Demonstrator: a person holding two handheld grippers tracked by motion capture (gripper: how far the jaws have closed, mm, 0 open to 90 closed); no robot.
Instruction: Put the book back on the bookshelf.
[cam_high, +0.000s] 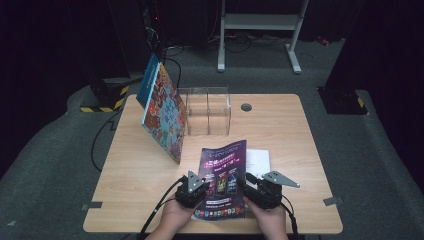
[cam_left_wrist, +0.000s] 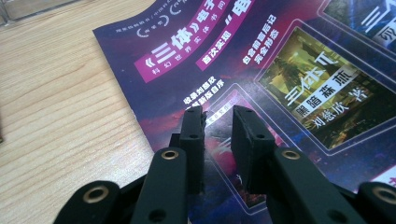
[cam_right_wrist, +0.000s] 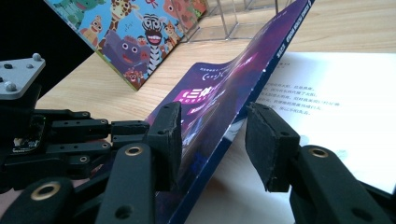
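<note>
**Right gripper** (cam_right_wrist: 212, 140): jaws spread, straddling the lifted cover edge of the purple booklet (cam_high: 223, 175); the pads do not press on it. In the right gripper view the cover rises between the jaws, off the white inner page (cam_right_wrist: 336, 107).

**Left gripper** (cam_left_wrist: 218, 140): jaws nearly together with a narrow gap, tips down on the booklet's left part; nothing is pinched between them, and it seems to be pinning the booklet flat.

**Step in hand (judged):** opening the booklet, with the cover raised but not yet gripped. The next move calls for the right jaws to shut on the cover edge and carry it over toward the left gripper, which would have to give way or shift.

**Booklet:** lies between the two grippers at the near edge of the table (cam_high: 140, 190).

**Beyond the grippers:**
- picture book (cam_high: 162, 112), ahead and to the left, standing tilted against a clear acrylic box (cam_high: 207, 112); both well apart from the booklet.
- round grommet (cam_high: 246, 107), farther ahead.

**In the way:** mainly the left gripper itself, resting on the cover.
</note>
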